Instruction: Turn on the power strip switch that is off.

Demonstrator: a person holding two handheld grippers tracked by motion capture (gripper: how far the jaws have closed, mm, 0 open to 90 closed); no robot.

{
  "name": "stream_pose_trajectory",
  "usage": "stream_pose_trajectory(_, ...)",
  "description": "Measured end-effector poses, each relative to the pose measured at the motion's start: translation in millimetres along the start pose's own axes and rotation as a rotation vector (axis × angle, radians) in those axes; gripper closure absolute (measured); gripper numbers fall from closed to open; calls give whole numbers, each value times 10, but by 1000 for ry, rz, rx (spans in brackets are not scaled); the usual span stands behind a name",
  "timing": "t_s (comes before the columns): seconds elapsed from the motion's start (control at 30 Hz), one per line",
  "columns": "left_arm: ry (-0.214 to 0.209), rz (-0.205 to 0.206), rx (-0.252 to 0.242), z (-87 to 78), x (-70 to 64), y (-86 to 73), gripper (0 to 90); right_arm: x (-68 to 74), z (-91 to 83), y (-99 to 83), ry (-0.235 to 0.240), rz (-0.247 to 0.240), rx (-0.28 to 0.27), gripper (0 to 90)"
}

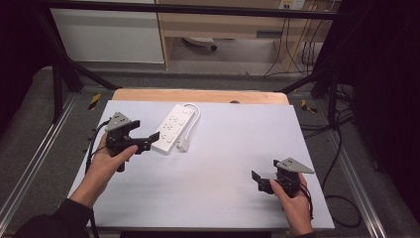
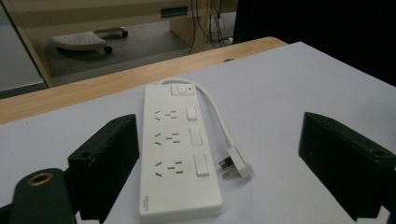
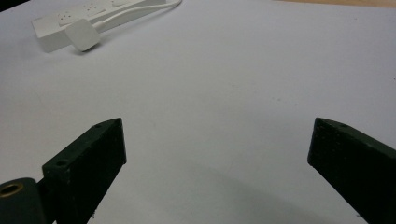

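A white power strip (image 1: pixel 172 128) with three sockets lies on the white table cover (image 1: pixel 223 158), left of centre. Its short white cable loops round to a white plug (image 1: pixel 183 145) resting beside it. In the left gripper view the power strip (image 2: pixel 177 154) lies flat between and just beyond the wide-apart jaws, with the plug (image 2: pixel 236 164) to its right, pins up. My left gripper (image 1: pixel 148 136) is open, hovering at the strip's near end. My right gripper (image 1: pixel 263 181) is open near the front right, with nothing between its jaws; its own view has the strip (image 3: pixel 84 18) and plug (image 3: pixel 82 34) far off.
A wooden table edge (image 1: pixel 198 95) shows behind the white cover. Metal frame bars (image 1: pixel 64 69) and floor cables (image 1: pixel 341 148) surround the table. A wooden cabinet (image 1: pixel 223 25) stands at the back.
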State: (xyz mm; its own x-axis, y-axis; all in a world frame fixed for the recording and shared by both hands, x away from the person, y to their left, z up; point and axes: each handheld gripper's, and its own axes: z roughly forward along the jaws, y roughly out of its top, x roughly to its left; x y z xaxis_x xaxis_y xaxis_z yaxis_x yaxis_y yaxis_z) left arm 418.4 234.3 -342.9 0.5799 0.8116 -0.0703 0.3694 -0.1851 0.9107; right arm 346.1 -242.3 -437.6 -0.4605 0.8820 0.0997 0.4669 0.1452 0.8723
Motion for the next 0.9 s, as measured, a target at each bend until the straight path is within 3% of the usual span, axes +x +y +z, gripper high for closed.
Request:
stream_pose_trajectory(0.47, 23, 14, 0, 249, -35, 177, 300, 4, 0, 5, 4, 2, -5, 48)
stream_pose_trajectory(0.9, 42, 43, 46, 404, -79, 234, 501, 3, -5, 9, 4, 2, -4, 49)
